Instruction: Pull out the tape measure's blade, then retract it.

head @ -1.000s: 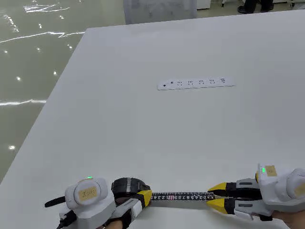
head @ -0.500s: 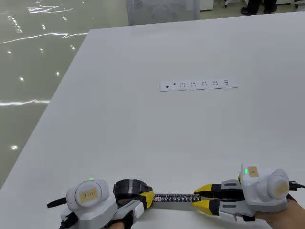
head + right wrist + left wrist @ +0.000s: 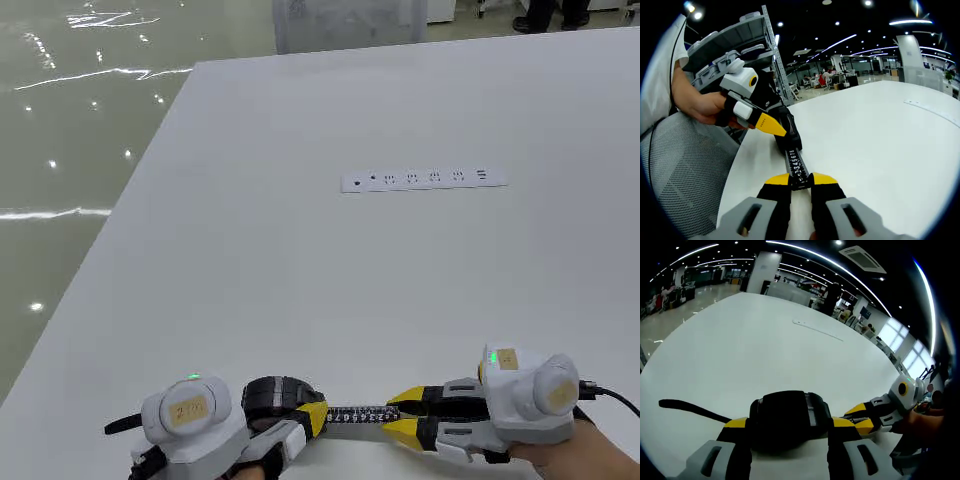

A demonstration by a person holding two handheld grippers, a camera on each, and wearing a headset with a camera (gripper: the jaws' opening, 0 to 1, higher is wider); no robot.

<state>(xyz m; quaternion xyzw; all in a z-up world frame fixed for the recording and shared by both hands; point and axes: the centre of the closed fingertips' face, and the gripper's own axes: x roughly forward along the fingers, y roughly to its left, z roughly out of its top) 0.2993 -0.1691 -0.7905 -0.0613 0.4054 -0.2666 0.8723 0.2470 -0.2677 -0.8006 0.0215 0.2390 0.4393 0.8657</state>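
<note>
A black tape measure case [image 3: 275,397] rests on the white table near its front edge, and my left gripper [image 3: 300,422] is shut on it. In the left gripper view the case [image 3: 789,418] sits between the yellow-tipped jaws, and a black wrist strap [image 3: 687,408] trails off to the left. A short length of blade [image 3: 356,413] with printed numbers runs right from the case. My right gripper [image 3: 400,417] is shut on the blade's end. In the right gripper view the blade [image 3: 795,167] runs from my right gripper [image 3: 799,179] up to the case [image 3: 785,130] in the left gripper [image 3: 771,125].
A white power strip [image 3: 424,179] lies flat at mid-table, well beyond the grippers. The white table [image 3: 300,250] ends at the left above a shiny floor [image 3: 60,140]. A grey mesh chair [image 3: 680,170] and a person's arm sit behind the left gripper in the right gripper view.
My right gripper has moved left toward the case, still shut on the blade end, so the exposed blade is much shorter. The left gripper and case have stayed put.
</note>
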